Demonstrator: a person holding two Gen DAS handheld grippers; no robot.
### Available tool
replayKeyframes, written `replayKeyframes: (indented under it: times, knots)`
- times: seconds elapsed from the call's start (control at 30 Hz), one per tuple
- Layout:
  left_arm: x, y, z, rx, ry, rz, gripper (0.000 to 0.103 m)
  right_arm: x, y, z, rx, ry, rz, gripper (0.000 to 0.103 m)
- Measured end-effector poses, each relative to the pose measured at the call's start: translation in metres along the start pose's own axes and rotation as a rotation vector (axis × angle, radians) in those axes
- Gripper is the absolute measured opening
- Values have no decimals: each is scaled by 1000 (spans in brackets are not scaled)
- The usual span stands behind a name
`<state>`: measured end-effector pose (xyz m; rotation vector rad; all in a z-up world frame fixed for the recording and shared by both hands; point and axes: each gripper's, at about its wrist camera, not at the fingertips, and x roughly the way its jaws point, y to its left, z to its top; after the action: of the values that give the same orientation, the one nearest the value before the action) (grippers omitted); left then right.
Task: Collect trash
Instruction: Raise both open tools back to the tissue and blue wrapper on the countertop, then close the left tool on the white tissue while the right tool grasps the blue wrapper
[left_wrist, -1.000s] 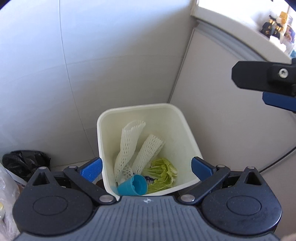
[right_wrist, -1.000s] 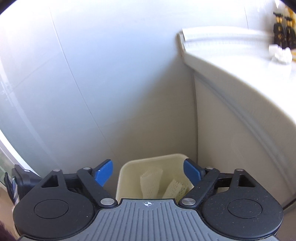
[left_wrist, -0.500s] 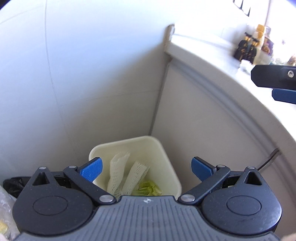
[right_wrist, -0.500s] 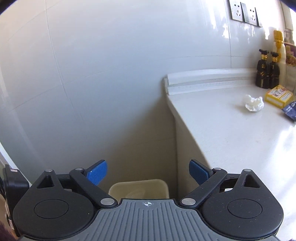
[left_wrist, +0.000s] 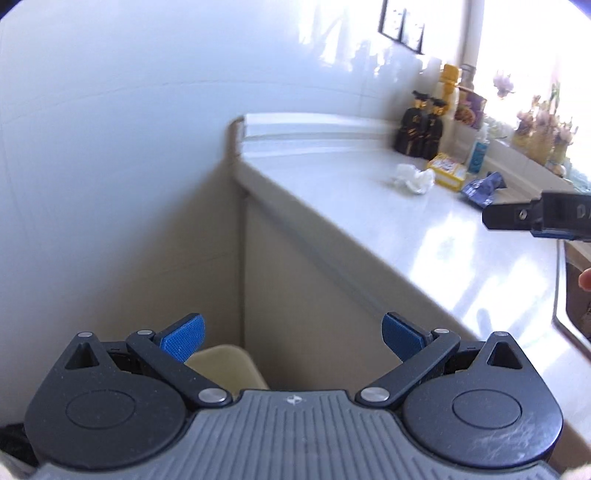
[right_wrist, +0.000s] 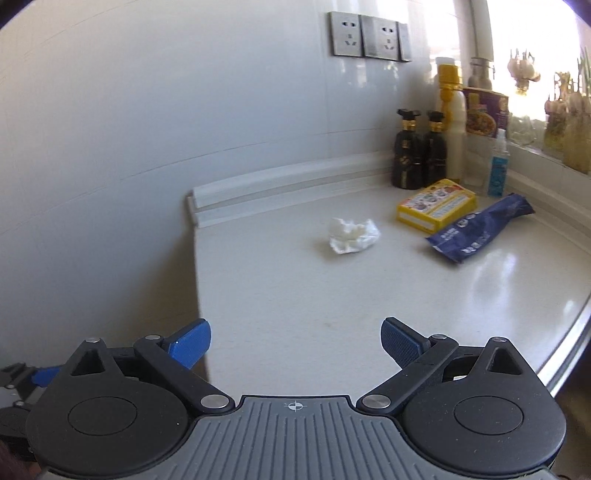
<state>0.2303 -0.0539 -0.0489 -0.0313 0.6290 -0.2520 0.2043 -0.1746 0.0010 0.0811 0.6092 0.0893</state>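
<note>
Right wrist view, right tongs (right_wrist: 295, 341) opening wide, empty, left tongs (left_wrist: 291, 334) wide, empty.

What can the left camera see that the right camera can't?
Only the left camera sees the cream bin on the floor beside the cupboard, plus the other gripper poking in from the right edge.

Only the right camera sees the wall sockets clearly.

Both see the white counter, the crumpled tissue, the yellow box, the blue wrapper and the two dark bottles. The left gripper is open and empty; the right gripper's jaws are opening, nothing between them.
</note>
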Motion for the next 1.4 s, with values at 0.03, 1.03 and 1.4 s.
replayKeyframes:
  times: [0.03,1.03,1.4]
  knots:
    - [3,-6,5,13,-4,-9,103,1,-10,2,6,2,-20,100]
    - [143,-102,113,139,22,-176,86,118,-225,82,387,-4,-296,100]
    - [161,-108,120,91,32,-207,53,170,-226,93,420,12,-359,98]
